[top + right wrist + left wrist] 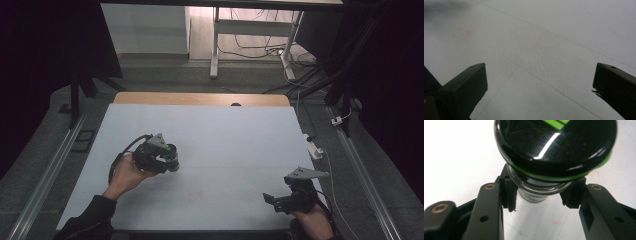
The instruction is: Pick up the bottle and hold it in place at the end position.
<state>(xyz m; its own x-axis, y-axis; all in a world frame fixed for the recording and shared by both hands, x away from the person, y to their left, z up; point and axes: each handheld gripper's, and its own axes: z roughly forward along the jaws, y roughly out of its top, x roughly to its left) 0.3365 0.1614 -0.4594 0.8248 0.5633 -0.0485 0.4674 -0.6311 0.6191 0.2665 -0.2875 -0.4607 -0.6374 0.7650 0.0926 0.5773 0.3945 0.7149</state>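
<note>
Fingers of the left gripper (537,192) are clamping a black-lidded glass jar (554,147), already lifted; the right gripper (540,82) is waiting wide open, empty, over the table (240,130).

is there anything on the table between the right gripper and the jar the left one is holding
Nothing visible. The left gripper is shut on the jar, just under its black lid. The right gripper is open near the table's front right, and bare white tabletop lies between them.
</note>
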